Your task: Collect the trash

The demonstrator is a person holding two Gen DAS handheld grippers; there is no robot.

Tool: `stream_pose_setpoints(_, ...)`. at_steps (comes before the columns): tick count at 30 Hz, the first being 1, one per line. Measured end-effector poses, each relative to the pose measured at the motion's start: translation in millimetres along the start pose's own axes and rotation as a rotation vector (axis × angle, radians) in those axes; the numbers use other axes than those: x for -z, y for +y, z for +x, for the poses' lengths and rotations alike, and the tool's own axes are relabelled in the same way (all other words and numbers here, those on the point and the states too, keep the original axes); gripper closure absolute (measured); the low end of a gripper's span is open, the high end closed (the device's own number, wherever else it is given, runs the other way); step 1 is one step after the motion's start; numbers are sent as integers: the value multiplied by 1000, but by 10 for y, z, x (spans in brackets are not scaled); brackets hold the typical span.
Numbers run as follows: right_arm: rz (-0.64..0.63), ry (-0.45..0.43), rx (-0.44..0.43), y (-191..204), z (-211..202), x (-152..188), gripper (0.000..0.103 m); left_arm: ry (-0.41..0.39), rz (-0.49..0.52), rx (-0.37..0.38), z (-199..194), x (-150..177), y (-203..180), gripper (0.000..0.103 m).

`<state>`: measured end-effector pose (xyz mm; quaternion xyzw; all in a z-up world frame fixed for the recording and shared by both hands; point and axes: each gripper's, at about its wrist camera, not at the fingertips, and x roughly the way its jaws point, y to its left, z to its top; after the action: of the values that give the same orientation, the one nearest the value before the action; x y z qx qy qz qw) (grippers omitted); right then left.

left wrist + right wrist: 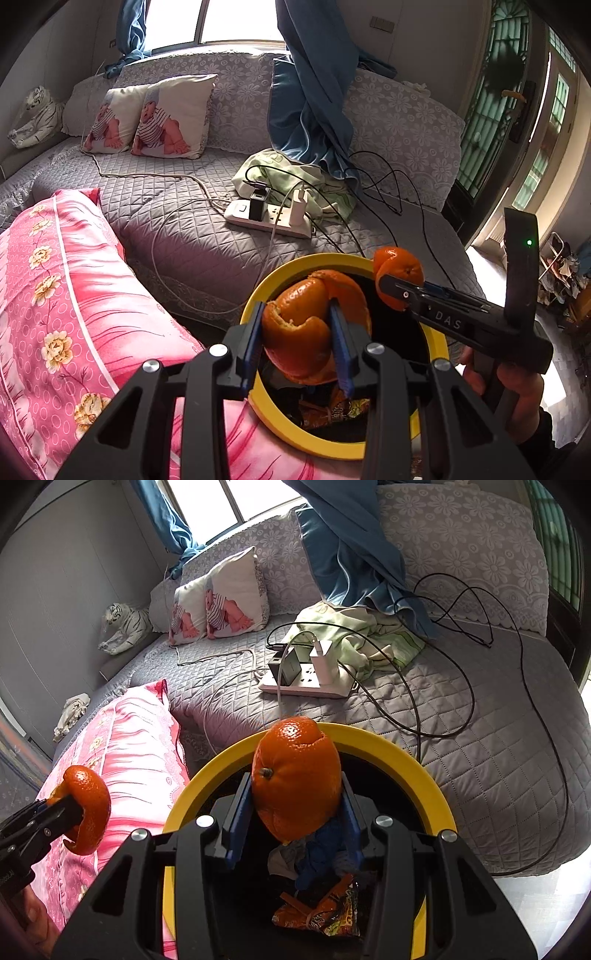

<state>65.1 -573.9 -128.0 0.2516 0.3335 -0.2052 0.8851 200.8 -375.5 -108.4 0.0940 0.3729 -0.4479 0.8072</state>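
Orange peel [310, 325] pinched in each claw above yellow-rimmed bin [406, 753]; only right view shows its snack wrapper [325, 912] clearly.

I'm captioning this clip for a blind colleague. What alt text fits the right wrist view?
The right gripper holds an orange peel over a yellow-rimmed bin with a snack wrapper inside. At far left, the left gripper holds another peel above a pink pillow.

The grey quilted bed [461, 746] carries a white power strip [306, 686] (chargers plugged in). Beside it lie a green cloth [369, 638], black cables [469, 686] and a pink pillow [133, 746].
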Motion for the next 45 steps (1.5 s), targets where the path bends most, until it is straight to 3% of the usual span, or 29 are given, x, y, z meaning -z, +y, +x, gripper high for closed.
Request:
stream_pose_setpoints(10, 5, 13, 14, -41, 47, 1, 62, 64, -36, 24, 320, 7, -10, 71)
stream_pose_setpoints(17, 19, 12, 34, -83, 58, -23, 56, 75, -90, 36, 361, 11, 86, 69)
stream_pose_setpoints(19, 27, 8, 43, -99, 53, -21, 52, 73, -107, 47, 350, 4, 113, 62)
stream_pose_setpoints(20, 28, 8, 45, -106, 51, -24, 51, 68, -114, 53, 337, -7, 132, 54)
stream_pose_setpoints(22, 36, 3, 46, -121, 31, -30, 51, 49, -115, 33, 291, -20, 144, 48)
stream_pose_setpoints(35, 13, -37, 47, 33, -230, -107, 51, -28, -180, -7, -120, -23, 447, 48)
stream_pose_setpoints(45, -109, -56, -45, 774, -366, -84, 51, -149, -254, -109, -933, 151, 954, 48)
